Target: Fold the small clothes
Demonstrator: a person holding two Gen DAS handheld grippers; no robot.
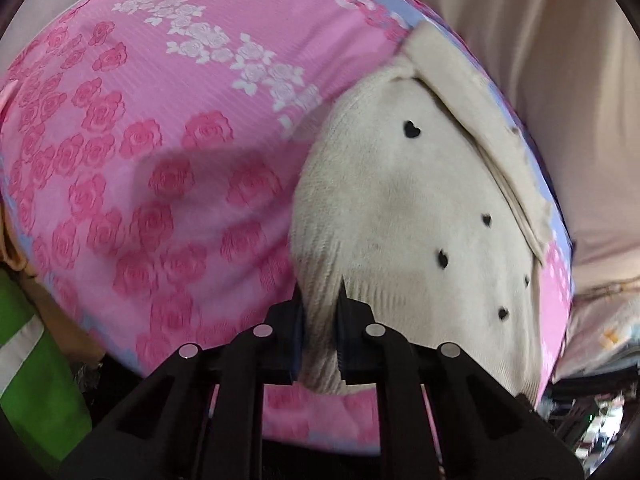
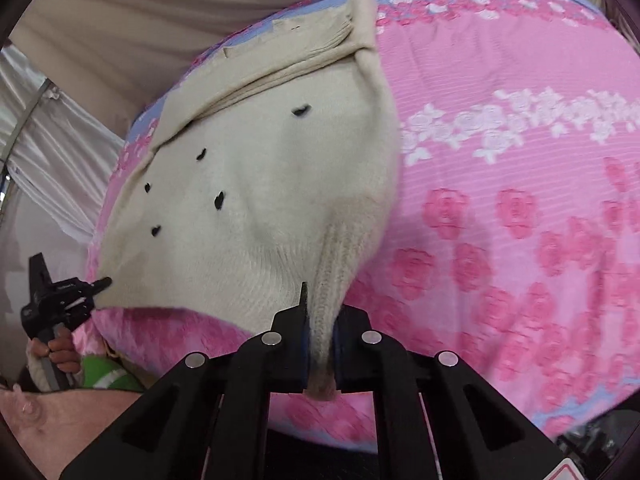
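The cream sweater (image 1: pixel 408 208) lies on the pink rose-print bedspread (image 1: pixel 168 152); left claw (image 1: pixel 320 304) and right claw (image 2: pixel 320 312) each pinch its ribbed hem; the fold seems under way; next, carry both corners evenly toward the collar.

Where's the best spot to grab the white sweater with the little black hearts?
By the ribbed hem along its near edge, coming in from the near side of the bed. On the cream sweater that edge sticks out thin and flat, so it slips between the fingers. The right hand-held gripper and the left hand-held gripper both pinch that ribbed edge.
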